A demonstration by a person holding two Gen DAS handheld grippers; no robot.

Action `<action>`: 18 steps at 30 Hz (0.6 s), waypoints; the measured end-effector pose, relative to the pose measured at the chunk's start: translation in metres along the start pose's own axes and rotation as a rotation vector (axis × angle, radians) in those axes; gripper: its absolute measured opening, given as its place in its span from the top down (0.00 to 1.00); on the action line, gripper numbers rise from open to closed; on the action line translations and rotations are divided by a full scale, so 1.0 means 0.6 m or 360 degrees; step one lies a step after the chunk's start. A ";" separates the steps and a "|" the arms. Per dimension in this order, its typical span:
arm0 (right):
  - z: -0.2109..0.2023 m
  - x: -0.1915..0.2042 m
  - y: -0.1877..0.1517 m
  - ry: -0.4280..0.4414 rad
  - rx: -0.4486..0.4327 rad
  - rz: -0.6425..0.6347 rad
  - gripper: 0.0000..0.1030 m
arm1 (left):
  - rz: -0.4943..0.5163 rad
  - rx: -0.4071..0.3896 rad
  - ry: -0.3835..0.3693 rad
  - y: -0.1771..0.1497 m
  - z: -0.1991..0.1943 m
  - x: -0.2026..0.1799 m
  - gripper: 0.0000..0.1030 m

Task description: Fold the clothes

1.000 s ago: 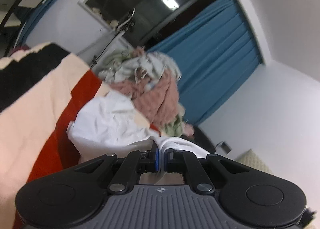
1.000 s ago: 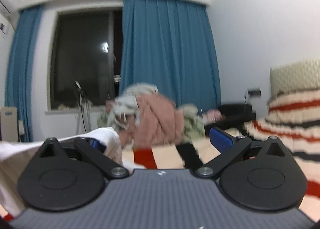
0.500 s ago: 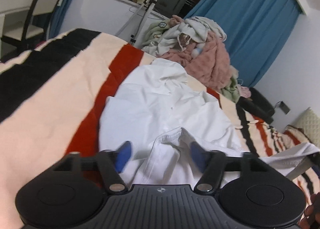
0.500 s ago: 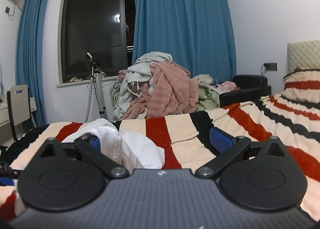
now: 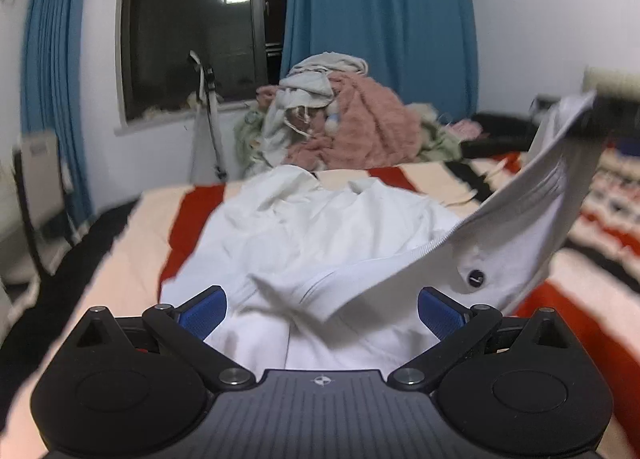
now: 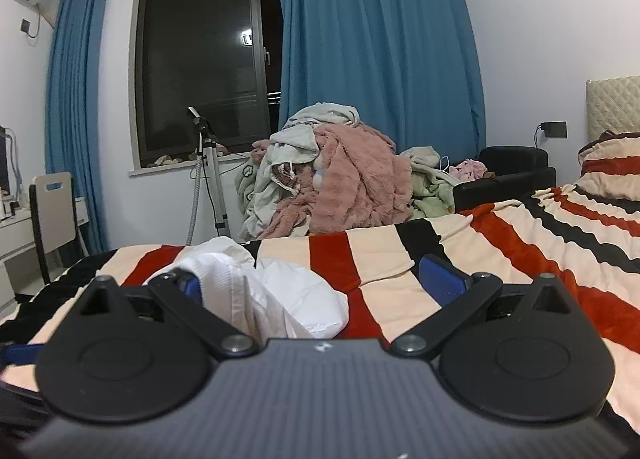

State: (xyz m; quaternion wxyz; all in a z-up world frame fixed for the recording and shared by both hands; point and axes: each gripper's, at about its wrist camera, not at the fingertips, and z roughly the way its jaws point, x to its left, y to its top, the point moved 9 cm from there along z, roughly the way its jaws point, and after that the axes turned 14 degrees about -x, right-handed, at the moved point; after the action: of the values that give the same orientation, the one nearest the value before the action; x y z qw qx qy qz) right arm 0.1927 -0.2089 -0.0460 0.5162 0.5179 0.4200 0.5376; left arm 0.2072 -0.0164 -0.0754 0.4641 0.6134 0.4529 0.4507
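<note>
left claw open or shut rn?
Open. Left claw has just been opening; its blue pads stand wide apart, crumpled white cotton shirt lying loose between them.

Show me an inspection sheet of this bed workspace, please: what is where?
Surface: striped blanket, cream, red and black, on a bed.
Job's things: white shirt spread on it, one edge lifted at the right.
Clutter: clothes pile beyond the bed.
Grippers: left gripper open over the shirt, jaws have just been opening; right gripper open, shirt cloth draped over one finger.
Cables: wall plug with a lead.
Surroundings: blue curtains, dark window, tripod, chair.
</note>
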 end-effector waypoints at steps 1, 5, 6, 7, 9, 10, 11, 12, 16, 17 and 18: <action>-0.002 0.001 0.000 0.0004 -0.0002 -0.0001 0.00 | -0.0033 -0.0003 0.0013 0.001 0.010 -0.003 0.00; -0.006 0.007 -0.001 0.0009 -0.0027 -0.0058 0.00 | -0.0223 -0.0030 0.0145 0.004 0.037 0.020 0.00; -0.006 0.008 -0.001 0.0005 -0.0037 -0.0077 0.00 | -0.0289 -0.0042 0.0199 0.005 0.036 0.038 0.00; -0.004 0.006 -0.001 -0.0014 -0.0045 -0.0100 0.00 | -0.0371 -0.0061 0.0254 0.008 0.033 0.060 0.00; -0.001 0.000 -0.003 -0.0050 -0.0053 -0.0123 0.00 | -0.0530 -0.0081 0.0388 0.011 0.020 0.109 0.00; 0.001 -0.003 -0.003 -0.0067 -0.0052 -0.0109 0.00 | -0.0621 -0.0084 0.0469 0.011 0.011 0.136 0.00; 0.002 -0.007 -0.002 -0.0083 -0.0052 -0.0094 0.00 | -0.0722 -0.0067 0.0516 0.007 0.003 0.159 0.00; 0.002 -0.010 -0.001 -0.0097 -0.0060 -0.0094 0.00 | -0.0822 -0.0048 0.0562 0.003 -0.004 0.182 0.00; 0.002 -0.007 0.000 -0.0096 -0.0081 -0.0118 0.00 | -0.1092 0.0034 0.0615 -0.016 -0.025 0.233 0.00; 0.001 -0.004 -0.001 -0.0087 -0.0079 -0.0119 0.00 | -0.1102 0.0052 0.0609 -0.019 -0.031 0.234 0.00; 0.001 -0.002 -0.001 -0.0078 -0.0076 -0.0120 0.00 | -0.1096 0.0067 0.0577 -0.020 -0.037 0.230 0.00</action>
State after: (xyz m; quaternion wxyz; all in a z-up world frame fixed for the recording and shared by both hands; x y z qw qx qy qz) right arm 0.1933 -0.2100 -0.0465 0.5584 0.5022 0.4134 0.5148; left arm 0.2093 0.1236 -0.0650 0.4878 0.3454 0.7162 0.3603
